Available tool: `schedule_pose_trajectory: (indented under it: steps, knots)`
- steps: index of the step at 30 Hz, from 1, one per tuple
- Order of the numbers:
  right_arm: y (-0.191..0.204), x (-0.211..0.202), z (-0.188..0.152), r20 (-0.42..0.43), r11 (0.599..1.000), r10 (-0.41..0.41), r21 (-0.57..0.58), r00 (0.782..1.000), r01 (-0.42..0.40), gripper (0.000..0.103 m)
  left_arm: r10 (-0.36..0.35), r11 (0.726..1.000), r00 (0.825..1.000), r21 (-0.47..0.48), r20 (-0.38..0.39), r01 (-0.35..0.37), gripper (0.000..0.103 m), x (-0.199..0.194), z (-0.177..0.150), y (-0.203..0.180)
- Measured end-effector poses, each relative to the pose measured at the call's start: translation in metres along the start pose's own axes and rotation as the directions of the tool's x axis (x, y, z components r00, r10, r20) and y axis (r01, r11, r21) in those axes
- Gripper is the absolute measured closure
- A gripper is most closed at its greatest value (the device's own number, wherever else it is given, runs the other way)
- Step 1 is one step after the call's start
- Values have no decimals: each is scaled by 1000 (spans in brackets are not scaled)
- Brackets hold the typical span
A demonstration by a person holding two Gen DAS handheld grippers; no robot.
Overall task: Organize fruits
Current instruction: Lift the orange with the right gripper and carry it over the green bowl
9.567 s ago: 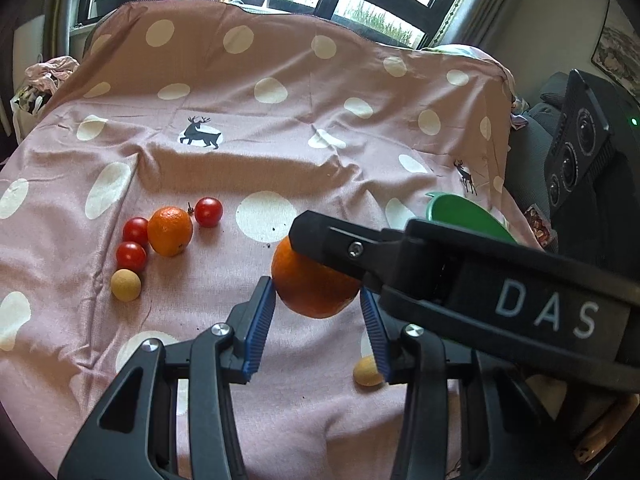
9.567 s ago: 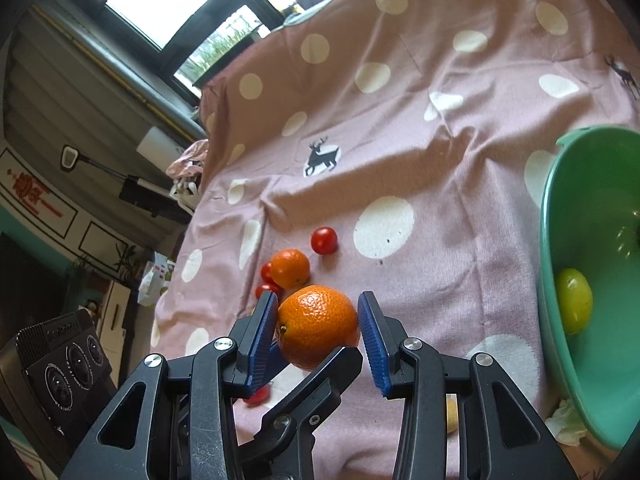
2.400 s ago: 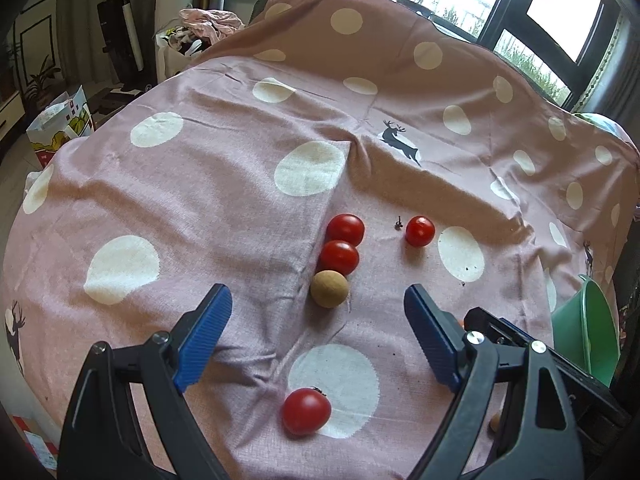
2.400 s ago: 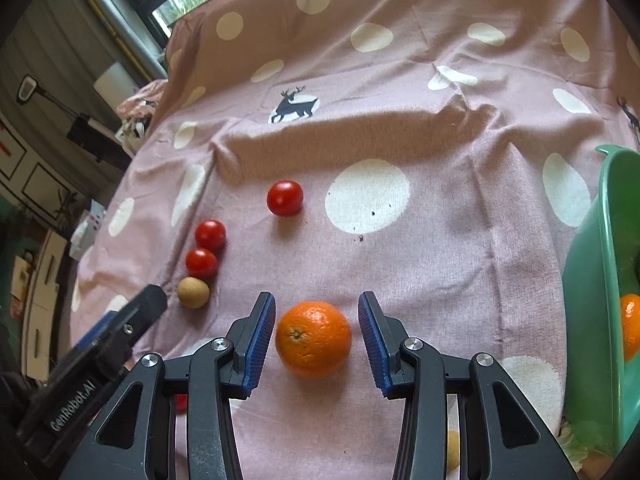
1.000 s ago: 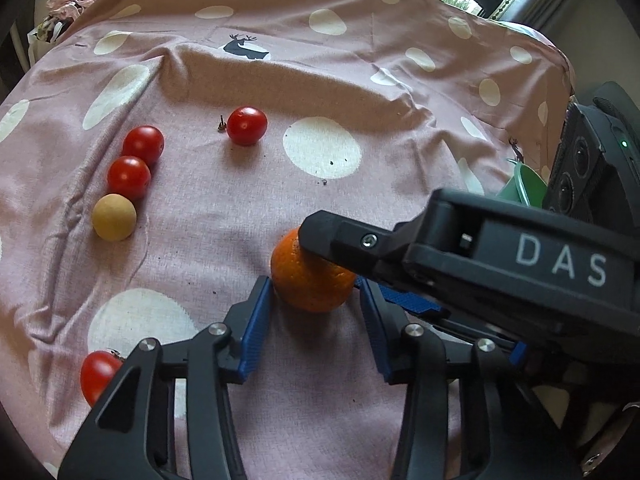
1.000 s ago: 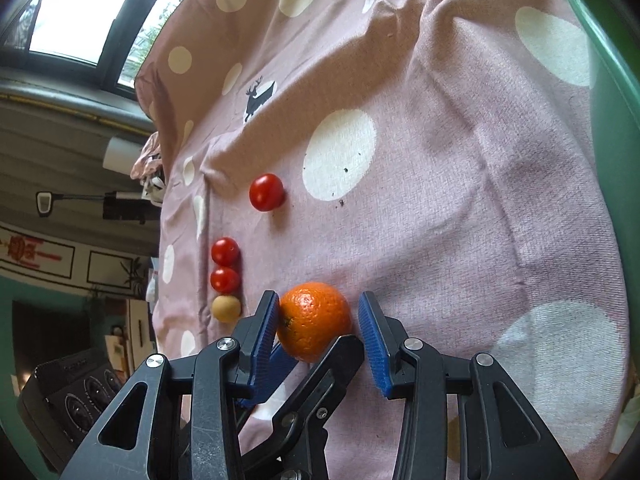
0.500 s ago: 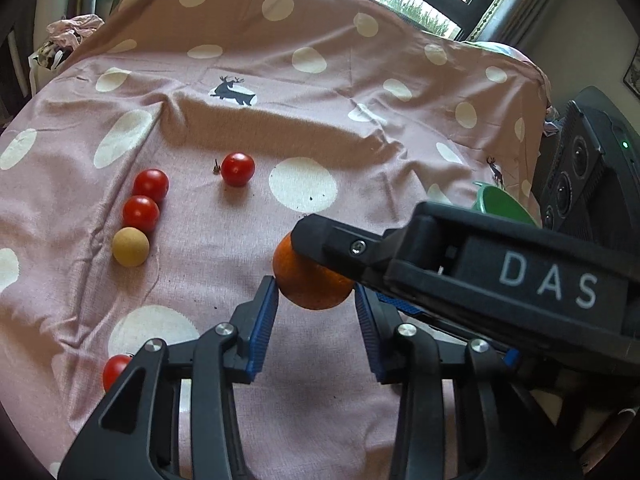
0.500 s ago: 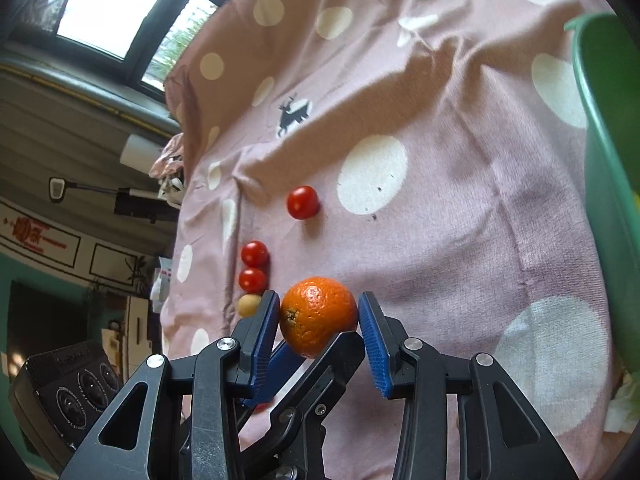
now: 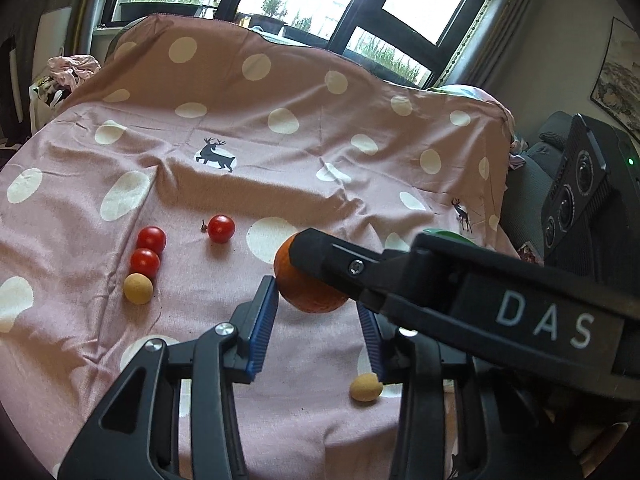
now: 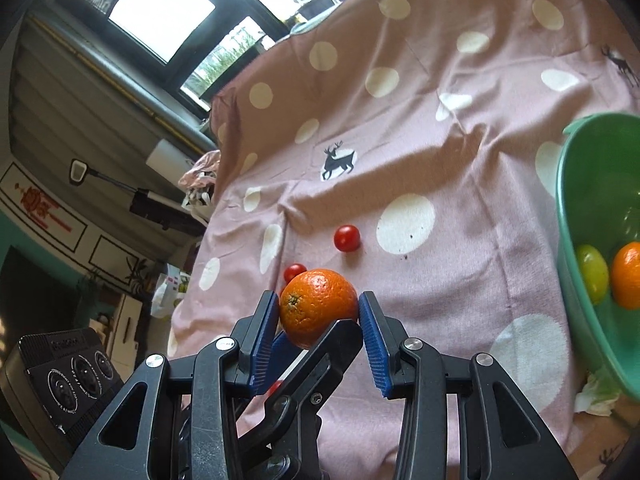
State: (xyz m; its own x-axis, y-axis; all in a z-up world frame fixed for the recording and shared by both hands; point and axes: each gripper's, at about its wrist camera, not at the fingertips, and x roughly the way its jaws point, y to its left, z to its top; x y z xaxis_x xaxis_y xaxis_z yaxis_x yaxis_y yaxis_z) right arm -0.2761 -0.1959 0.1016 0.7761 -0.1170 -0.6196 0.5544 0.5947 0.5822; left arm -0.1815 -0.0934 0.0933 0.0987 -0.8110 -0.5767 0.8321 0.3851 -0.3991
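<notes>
An orange [image 10: 318, 306] is held in the air between the blue pads of both grippers. My right gripper [image 10: 319, 320] is shut on it, and my left gripper [image 9: 318, 312] closes on the same orange [image 9: 308, 292] from the other side, crossing under the right one. The green bowl [image 10: 576, 184] stands at the right and holds another orange [image 10: 628, 274] and a yellow-green fruit [image 10: 594, 274]. On the pink spotted cloth lie three red tomatoes [image 9: 221, 229] [image 9: 151, 239] [image 9: 144, 262] and two tan fruits [image 9: 137, 288] [image 9: 365, 387].
The pink dotted cloth [image 9: 280, 152] covers the whole table and drops off at the near edge. A crumpled white tissue [image 10: 598, 394] lies beside the bowl. A black device [image 9: 580, 184] stands at the right, windows are behind the table.
Both grippers have lifted the orange off the cloth and raised it. The bowl with its fruit has come into the right wrist view.
</notes>
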Motion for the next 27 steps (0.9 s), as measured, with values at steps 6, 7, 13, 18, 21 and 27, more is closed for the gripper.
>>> schedule_pose_trajectory:
  steps: [6, 7, 13, 18, 21, 27]
  knots:
    - [7, -17, 1, 42, 999, -23, -33, 999, 25, 59, -30, 999, 999, 21, 31, 30, 64, -10, 2, -12]
    - [7, -21, 1, 50, 999, -23, -36, 998, 25, 59, -33, 999, 999, 23, 39, 32, 64, -12, 3, -14]
    - [10, -36, 2, 88, 997, -36, -66, 995, 42, 59, -47, 998, 997, 53, 63, 44, 64, -17, 4, -29]
    - [3, -49, 6, 122, 997, -26, -65, 992, 34, 59, -55, 994, 996, 96, 74, 48, 64, -16, 8, -46]
    - [-4, -58, 8, 147, 997, -32, -59, 989, 41, 59, -70, 991, 995, 122, 73, 61, 64, -12, 8, -59]
    - [-25, -80, 13, 195, 998, -51, -23, 979, 57, 59, -105, 980, 993, 174, 58, 94, 64, -1, 7, -88]
